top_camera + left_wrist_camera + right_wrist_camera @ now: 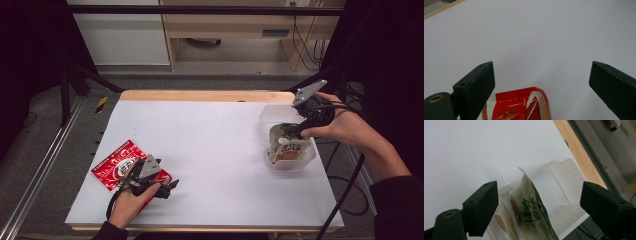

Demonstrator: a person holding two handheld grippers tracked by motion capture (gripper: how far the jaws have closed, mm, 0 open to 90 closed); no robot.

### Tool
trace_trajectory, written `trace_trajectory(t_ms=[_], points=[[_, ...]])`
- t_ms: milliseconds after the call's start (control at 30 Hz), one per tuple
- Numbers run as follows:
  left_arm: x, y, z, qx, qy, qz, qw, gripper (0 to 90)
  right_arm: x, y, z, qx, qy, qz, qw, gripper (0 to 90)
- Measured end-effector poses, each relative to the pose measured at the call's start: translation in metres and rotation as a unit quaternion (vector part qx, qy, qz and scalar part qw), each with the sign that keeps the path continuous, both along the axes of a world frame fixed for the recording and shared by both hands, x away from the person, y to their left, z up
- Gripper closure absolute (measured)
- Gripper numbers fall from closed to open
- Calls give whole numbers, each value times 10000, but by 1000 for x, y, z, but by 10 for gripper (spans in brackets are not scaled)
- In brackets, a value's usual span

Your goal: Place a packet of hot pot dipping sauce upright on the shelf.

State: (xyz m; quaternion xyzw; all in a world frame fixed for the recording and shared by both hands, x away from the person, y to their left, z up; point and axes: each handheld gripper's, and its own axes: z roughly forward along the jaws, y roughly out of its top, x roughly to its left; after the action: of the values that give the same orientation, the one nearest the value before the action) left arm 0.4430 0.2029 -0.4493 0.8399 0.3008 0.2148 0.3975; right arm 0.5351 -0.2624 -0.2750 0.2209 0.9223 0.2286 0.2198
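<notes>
A red snack packet (120, 165) lies flat near the table's front left; its corner (524, 105) shows low between the jaws in the left gripper view. My left gripper (172, 187) rests over its right part, jaws wide apart and touching nothing. At the right, a clear plastic container (270, 114) holds a pale green-and-white snack pouch (290, 146), standing tilted inside. My right gripper (292, 131) hovers just above that pouch (531, 210), jaws spread wide and not touching it. The container (564, 192) lies beyond it in the right gripper view.
A white sheet (210, 140) covers the wooden table (200, 95). Metal frame rails (35, 170) run along the left side, and cables hang at the right edge. The container sits close to the table's right edge.
</notes>
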Motion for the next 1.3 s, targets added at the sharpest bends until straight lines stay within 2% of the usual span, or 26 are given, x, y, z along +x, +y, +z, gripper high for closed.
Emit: trace_trajectory(t_ms=[33,267,367,500,600,767,867,1033,1300], points=[[0,1,0,16,9,-12,10000,61,-5,5,3,52,-111,60,9999,152],[1,5,4,6,57,31,10000,59,-35,36,7,296,-353,196,9987,119],[3,10,6,-28,65,85,9999,58,-51,51,2,313,-462,279,9981,136],[6,18,10,-11,74,164,9998,58,-72,69,-10,455,-512,315,9972,158],[9,25,12,235,31,141,9996,54,-88,80,-24,734,-500,305,9956,182],[11,43,15,310,81,282,9991,53,-111,94,-50,880,-555,356,9939,215],[12,56,19,374,61,379,9986,53,-120,102,-66,1018,-475,399,9929,225],[12,74,26,370,104,574,9976,56,-130,112,-92,1121,-373,389,9922,235],[10,104,30,260,161,950,9950,62,-136,132,-136,1215,-396,291,9914,251]])
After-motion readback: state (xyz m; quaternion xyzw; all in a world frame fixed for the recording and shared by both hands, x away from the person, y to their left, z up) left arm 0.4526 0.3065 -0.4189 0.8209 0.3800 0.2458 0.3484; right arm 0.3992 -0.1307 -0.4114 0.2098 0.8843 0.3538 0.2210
